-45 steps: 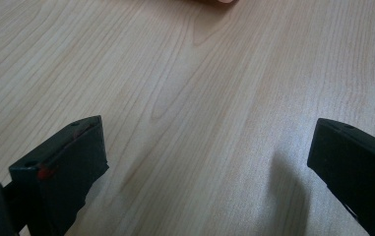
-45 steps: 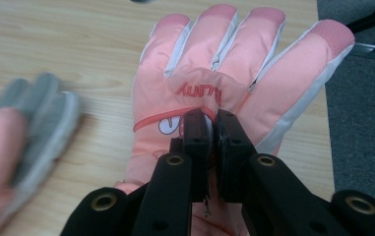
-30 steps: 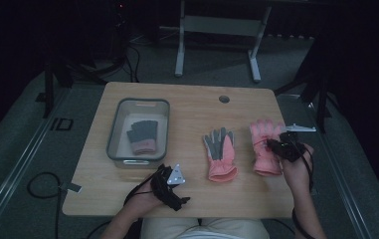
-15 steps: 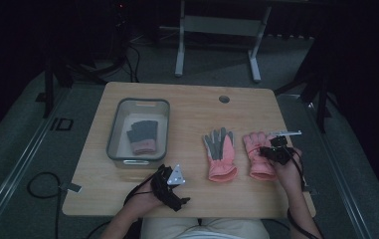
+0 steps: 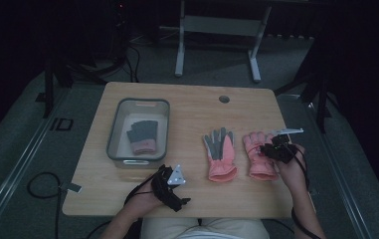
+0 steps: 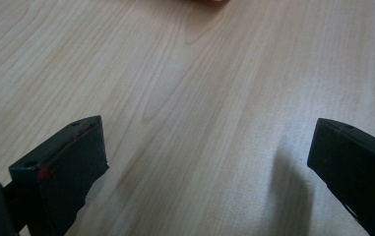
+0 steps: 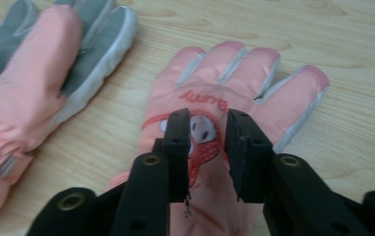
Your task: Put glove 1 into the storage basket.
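- A clear plastic rectangular bin (image 5: 112, 130) on the table's left half — a small grey glove with a pink cuff (image 5: 142, 136) lies flat inside.
- A light wooden tabletop (image 5: 192, 107) with a round grey hole (image 5: 224, 99) near its far edge.
- A grey metal stand (image 5: 219, 26) on the floor beyond.

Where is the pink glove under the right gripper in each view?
High view: pink glove, right of centre, under the right gripper.
Left gripper view: not in it.
Right gripper view: pink glove, centre, beneath the nearly closed fingers.
Shared landmark: the grey-palmed glove beside it.
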Action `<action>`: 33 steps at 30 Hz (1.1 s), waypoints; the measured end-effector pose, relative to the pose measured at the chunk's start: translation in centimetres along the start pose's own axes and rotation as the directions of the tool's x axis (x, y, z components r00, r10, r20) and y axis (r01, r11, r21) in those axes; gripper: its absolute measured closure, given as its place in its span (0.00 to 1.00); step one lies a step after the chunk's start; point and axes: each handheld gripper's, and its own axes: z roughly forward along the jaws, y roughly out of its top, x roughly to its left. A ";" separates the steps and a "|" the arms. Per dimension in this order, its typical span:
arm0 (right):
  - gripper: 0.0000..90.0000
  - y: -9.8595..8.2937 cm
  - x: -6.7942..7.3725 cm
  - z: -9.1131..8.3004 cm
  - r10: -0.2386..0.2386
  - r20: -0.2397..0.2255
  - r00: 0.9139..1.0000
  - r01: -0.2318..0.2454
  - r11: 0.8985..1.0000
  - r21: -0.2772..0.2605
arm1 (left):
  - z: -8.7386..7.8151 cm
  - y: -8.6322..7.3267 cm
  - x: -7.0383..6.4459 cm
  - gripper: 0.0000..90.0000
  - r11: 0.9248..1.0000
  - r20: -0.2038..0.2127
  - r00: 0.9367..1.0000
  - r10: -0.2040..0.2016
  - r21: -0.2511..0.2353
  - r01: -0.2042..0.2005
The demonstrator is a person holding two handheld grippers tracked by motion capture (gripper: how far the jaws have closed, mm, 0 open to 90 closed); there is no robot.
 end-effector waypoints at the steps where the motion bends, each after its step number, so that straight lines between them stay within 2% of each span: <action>1: 0.76 -0.1 0.2 -0.1 -0.012 0.008 1.000 0.012 1.000 -0.001 | 0.0 0.0 0.0 0.01 1.000 0.000 1.000 0.000 0.000 0.000; 3: 0.76 -0.1 0.2 -0.1 -0.012 0.008 1.000 0.012 1.000 -0.001 | 0.0 0.0 0.0 0.01 1.000 0.000 1.000 0.001 0.003 -0.001; 4: 0.71 -0.3 0.8 -0.2 -0.063 0.034 0.997 0.063 0.998 -0.009 | 0.0 0.0 0.0 0.01 1.000 -0.001 1.000 0.005 0.005 -0.005; 6: 0.70 -0.6 1.0 0.1 -0.087 0.059 0.994 0.087 0.996 0.005 | 0.1 0.0 -0.1 0.01 1.000 -0.003 1.000 0.004 0.005 -0.004; 9: 0.70 -0.9 1.1 0.6 -0.098 0.051 0.994 0.098 0.995 0.013 | 0.0 0.0 -0.1 0.01 1.000 0.002 1.000 0.006 0.005 -0.006; 10: 0.72 -1.4 1.3 1.5 -0.117 0.053 0.992 0.114 0.992 0.052 | 0.0 0.0 0.0 0.01 1.000 0.002 1.000 0.003 0.002 -0.003; 11: 0.71 -1.5 1.4 1.9 -0.121 0.051 0.991 0.118 0.991 0.066 | 0.0 0.0 0.0 0.01 1.000 0.002 1.000 0.003 0.002 -0.003; 13: 0.70 -1.5 1.1 2.2 -0.090 0.034 0.995 0.088 0.994 0.072 | 0.0 0.0 0.0 0.01 1.000 0.002 1.000 0.004 0.001 -0.004; 14: 0.70 -1.5 1.1 2.2 -0.090 0.034 0.995 0.088 0.994 0.072 | 0.0 0.0 0.0 0.01 1.000 0.002 1.000 0.004 0.001 -0.004; 16: 0.71 -1.4 0.8 2.5 -0.048 0.018 0.999 0.047 0.996 0.079 | 0.0 0.0 0.0 0.01 1.000 0.000 1.000 0.009 0.004 -0.009; 19: 0.79 -1.3 1.1 3.0 -0.044 0.033 0.998 0.041 0.996 0.085 | 0.1 0.0 -0.1 0.01 1.000 -0.002 1.000 0.009 0.004 -0.009; 22: 0.88 -1.1 1.0 3.2 -0.013 0.031 0.999 0.011 0.996 0.091 | 0.1 0.0 -0.1 0.01 1.000 -0.003 1.000 0.013 0.004 -0.013; 25: 0.93 -1.3 1.0 3.2 0.015 0.033 0.999 -0.017 0.998 0.066 | 0.1 0.0 -0.1 0.01 1.000 -0.004 1.000 0.014 0.007 -0.014; 27: 0.95 -1.2 0.7 2.8 0.053 0.019 0.998 -0.054 0.997 0.047 | 0.1 0.0 -0.1 0.01 1.000 -0.004 1.000 0.013 0.007 -0.013; 29: 0.96 -0.9 0.5 2.1 0.082 0.017 0.996 -0.083 0.996 0.016 | 0.1 0.0 -0.1 0.01 1.000 -0.004 1.000 0.013 0.005 -0.013; 32: 0.96 -0.5 0.4 1.4 0.094 0.015 0.995 -0.094 0.996 -0.003 | 0.0 0.0 0.0 0.01 1.000 -0.004 1.000 0.010 0.005 -0.010; 33: 0.96 0.0 0.4 0.7 0.112 0.008 0.994 -0.111 0.993 -0.026 | 0.0 0.0 0.0 0.01 1.000 -0.004 1.000 0.009 0.005 -0.009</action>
